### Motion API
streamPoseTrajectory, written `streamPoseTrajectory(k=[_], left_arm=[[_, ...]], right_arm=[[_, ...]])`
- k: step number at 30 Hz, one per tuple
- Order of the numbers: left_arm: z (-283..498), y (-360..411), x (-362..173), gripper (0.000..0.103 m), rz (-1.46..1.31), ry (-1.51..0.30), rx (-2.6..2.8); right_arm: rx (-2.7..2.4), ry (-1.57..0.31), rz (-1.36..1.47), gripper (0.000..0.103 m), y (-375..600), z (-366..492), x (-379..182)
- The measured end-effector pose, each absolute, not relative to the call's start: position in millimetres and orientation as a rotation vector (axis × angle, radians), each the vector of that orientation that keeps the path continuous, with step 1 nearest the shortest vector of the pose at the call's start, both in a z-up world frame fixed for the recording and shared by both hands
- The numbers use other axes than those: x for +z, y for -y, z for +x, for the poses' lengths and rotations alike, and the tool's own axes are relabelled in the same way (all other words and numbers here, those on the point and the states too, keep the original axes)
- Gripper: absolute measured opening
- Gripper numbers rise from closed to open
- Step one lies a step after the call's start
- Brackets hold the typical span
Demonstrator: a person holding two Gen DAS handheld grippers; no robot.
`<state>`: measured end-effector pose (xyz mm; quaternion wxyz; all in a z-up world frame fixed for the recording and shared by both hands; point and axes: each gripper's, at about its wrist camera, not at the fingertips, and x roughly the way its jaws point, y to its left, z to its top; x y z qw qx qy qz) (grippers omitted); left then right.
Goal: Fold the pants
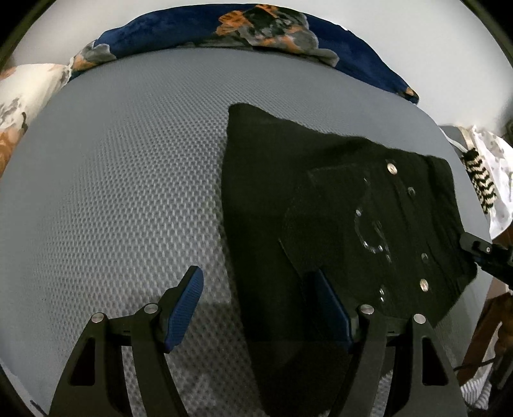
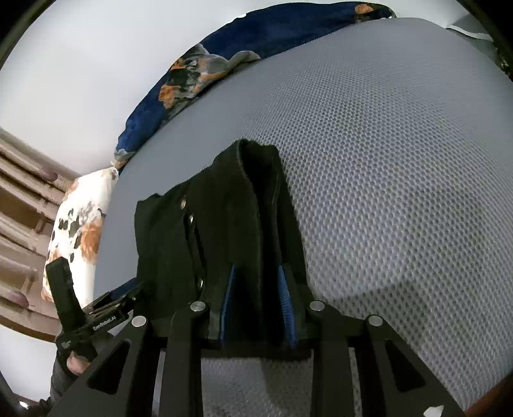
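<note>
Gaping wide: left gripper [image 1: 256,301], one pad over grey mattress [image 1: 112,192], one over black pants [image 1: 320,199]. Clenching a bunched fold of those pants: right gripper [image 2: 256,304]. Lying folded near the mattress edge, studs showing. Beyond, resting along the far edge: blue floral blanket [image 1: 256,29].

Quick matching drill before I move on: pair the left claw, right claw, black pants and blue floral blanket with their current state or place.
1 left claw
2 right claw
3 black pants
4 blue floral blanket

a bunched along the far edge of the grey mesh mattress
b shut on fabric
c open, empty
d folded on the mattress

Pairs: 1-c, 2-b, 3-d, 4-a
</note>
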<state>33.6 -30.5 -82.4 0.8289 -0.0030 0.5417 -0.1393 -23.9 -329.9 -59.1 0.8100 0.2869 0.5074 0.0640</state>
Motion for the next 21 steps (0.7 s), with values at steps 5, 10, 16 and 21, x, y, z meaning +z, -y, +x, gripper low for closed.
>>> streamPoseTrajectory(k=[5, 10, 16, 21], left_arm=[[16.6, 26.6, -79.3, 0.073, -0.008, -1.148, -0.306], [4.4, 21.8, -78.9, 0.073, -0.009, -1.152, -0.317], [-3.8, 17.8, -79.6, 0.073, -0.014, -1.155, -0.322], [-11.7, 16.0, -80.4, 0.073, 0.0, -1.153, -0.332]], right_arm=[[0.142, -1.092, 0.585, 0.026, 319.8, -42.1, -59.3], [0.134, -1.088, 0.563, 0.024, 314.4, -52.3, -58.7], [0.112, -1.061, 0.468, 0.013, 305.3, -60.9, -46.4], [0.092, -1.063, 0.436, 0.012, 301.3, -68.3, -41.2]])
